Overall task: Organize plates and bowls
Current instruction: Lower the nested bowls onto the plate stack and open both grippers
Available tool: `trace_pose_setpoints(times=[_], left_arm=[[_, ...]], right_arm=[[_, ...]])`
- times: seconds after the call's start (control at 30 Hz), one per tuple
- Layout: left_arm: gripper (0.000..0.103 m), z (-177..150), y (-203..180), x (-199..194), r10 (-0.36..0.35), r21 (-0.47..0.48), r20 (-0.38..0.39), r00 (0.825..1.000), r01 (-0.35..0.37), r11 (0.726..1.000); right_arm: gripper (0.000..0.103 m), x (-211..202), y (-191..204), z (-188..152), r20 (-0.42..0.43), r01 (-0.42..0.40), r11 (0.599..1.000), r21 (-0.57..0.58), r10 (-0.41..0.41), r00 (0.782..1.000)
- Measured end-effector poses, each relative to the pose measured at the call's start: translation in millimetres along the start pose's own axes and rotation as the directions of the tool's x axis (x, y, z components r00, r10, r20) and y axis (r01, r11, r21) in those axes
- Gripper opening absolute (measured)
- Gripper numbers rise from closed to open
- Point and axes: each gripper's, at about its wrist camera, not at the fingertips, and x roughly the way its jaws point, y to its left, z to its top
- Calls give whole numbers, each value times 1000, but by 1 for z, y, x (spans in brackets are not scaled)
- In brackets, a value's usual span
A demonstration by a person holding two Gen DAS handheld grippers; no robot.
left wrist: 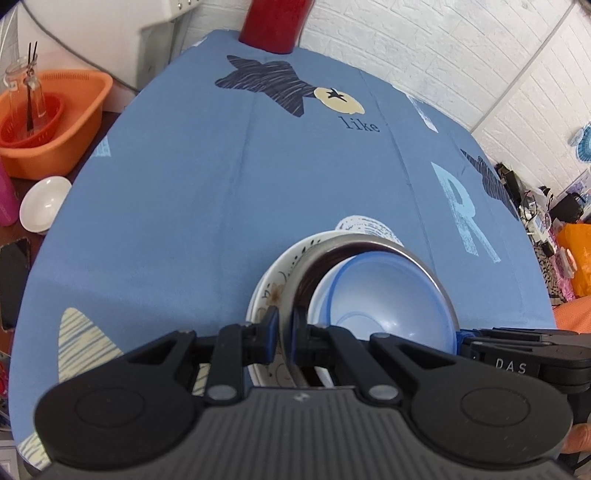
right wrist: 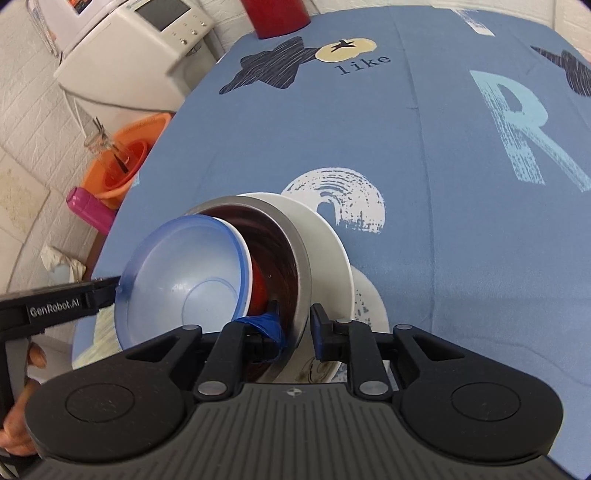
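Note:
A nested stack stands on the blue tablecloth (left wrist: 258, 184). A pale blue bowl (left wrist: 388, 291) (right wrist: 184, 273) leans inside a steel bowl (left wrist: 369, 245) (right wrist: 291, 240). The steel bowl sits in a white floral bowl (left wrist: 273, 280) (right wrist: 325, 236), over a white plate (right wrist: 369, 295). My left gripper (left wrist: 284, 332) is shut on the steel bowl's near rim; in the right wrist view its tip (right wrist: 110, 290) shows at the blue bowl's edge. My right gripper (right wrist: 295, 325) straddles the steel wall on the opposite side, one finger inside and one outside, pinching it. It appears at the stack's right (left wrist: 460, 341).
A red cylinder (left wrist: 275, 22) stands at the table's far edge. Off the left edge are an orange basin (left wrist: 55, 122) holding a glass bottle, a small white bowl (left wrist: 44, 203), a pink bottle (right wrist: 88, 208) and a phone (left wrist: 13, 280). A white appliance (right wrist: 140, 48) stands behind.

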Motion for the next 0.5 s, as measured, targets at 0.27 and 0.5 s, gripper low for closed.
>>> trace_pose_setpoints(times=[0.27, 0.5], left_arm=[[51, 6, 3, -24, 75, -7, 134, 988, -75, 997], [55, 4, -18, -49, 63, 13, 192, 979, -67, 998]], right_arm=[[6, -23, -11, 1, 78, 21, 999, 47, -24, 997], [9, -52, -14, 2, 189, 8, 998, 63, -20, 982]])
